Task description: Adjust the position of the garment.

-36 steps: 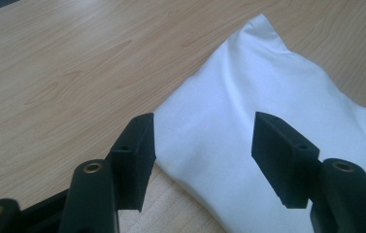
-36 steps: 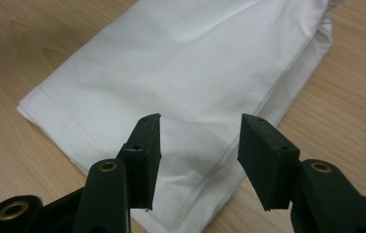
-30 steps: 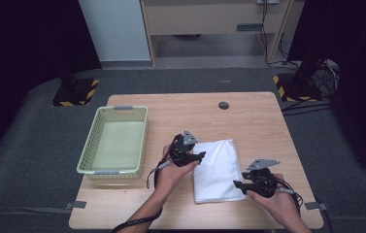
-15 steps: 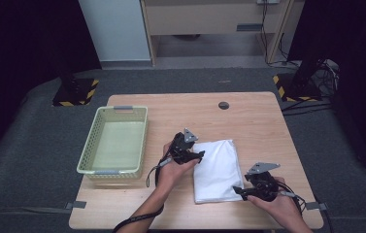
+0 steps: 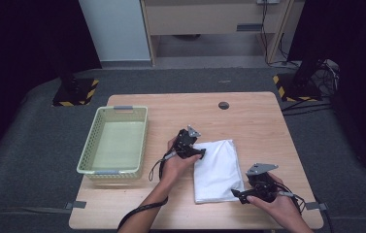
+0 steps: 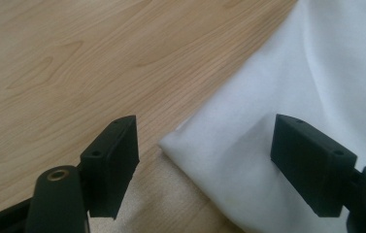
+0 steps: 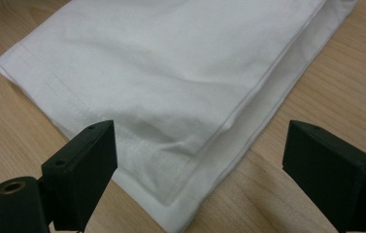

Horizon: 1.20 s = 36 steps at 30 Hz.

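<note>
In the left gripper view, the white cloth (image 6: 287, 97) runs off the top, right and bottom edges, and its corner tucks behind the right jaw. In the right gripper view, the cloth's near corner is cut off at the bottom edge. In the high view, the small dark disc (image 5: 224, 105) on the bench (image 5: 258, 121) is too small to identify.

basket (image 5: 115, 141) left of cloth (image 5: 217, 170), on table (image 5: 258, 121)
</note>
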### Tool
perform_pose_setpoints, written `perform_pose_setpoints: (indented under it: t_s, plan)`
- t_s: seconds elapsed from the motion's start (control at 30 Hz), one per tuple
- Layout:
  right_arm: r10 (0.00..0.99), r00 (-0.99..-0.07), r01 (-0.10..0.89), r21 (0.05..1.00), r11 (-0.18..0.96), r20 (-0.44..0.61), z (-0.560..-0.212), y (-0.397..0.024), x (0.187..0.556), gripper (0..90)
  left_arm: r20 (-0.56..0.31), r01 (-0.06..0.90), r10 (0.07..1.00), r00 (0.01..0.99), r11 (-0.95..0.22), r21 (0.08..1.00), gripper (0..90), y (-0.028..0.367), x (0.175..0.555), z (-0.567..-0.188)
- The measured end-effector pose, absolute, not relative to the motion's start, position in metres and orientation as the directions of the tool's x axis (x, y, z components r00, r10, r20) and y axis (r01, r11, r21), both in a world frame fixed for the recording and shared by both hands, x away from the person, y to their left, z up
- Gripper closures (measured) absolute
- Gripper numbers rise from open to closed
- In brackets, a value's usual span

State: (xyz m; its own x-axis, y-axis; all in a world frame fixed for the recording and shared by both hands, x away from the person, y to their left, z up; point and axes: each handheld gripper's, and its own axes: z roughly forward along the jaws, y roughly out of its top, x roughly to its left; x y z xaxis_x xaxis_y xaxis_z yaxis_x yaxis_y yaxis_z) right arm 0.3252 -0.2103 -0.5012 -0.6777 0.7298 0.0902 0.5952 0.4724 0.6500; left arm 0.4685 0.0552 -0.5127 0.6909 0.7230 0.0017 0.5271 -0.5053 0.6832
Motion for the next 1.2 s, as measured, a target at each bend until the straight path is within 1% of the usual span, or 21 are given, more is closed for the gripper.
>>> perform_pose_setpoints:
  t_s: [0.13,0.3,0.5,0.6,0.77,1.0,1.07,1.2]
  plan:
    - [0.726,-0.680,0.603,0.641,0.475,0.101,-0.506,-0.213,0.324,14.0,-0.028,0.543,0.724,0.690,-0.490,0.682,25.0,0.056,0.473,-0.519]
    - [0.720,-0.684,0.609,0.635,0.475,0.118,-0.510,-0.213,0.322,16.5,-0.024,0.540,0.711,0.702,-0.511,0.668,24.9,0.053,0.474,-0.524]
    - [0.711,-0.693,0.611,0.623,0.488,0.122,-0.515,-0.212,0.319,16.9,-0.046,0.545,0.710,0.703,-0.496,0.676,26.1,0.054,0.474,-0.525]
    - [0.705,-0.699,0.610,0.617,0.496,0.124,-0.517,-0.213,0.316,16.9,-0.049,0.536,0.698,0.715,-0.501,0.679,31.5,0.054,0.472,-0.525]
    - [0.698,-0.708,0.595,0.625,0.506,0.109,-0.519,-0.212,0.312,16.6,-0.050,0.525,0.683,0.729,-0.511,0.681,43.1,0.053,0.469,-0.523]
    - [0.662,-0.749,0.520,0.651,0.553,0.037,-0.524,-0.202,0.307,17.2,-0.053,0.519,0.674,0.737,-0.514,0.683,54.2,0.051,0.465,-0.522]
    - [0.650,-0.760,0.496,0.658,0.566,0.014,-0.525,-0.199,0.307,20.7,-0.048,0.515,0.671,0.740,-0.519,0.682,57.4,0.050,0.464,-0.522]
    - [0.645,-0.764,0.483,0.673,0.561,0.011,-0.524,-0.196,0.309,32.7,-0.046,0.513,0.668,0.743,-0.524,0.680,61.9,0.048,0.463,-0.521]
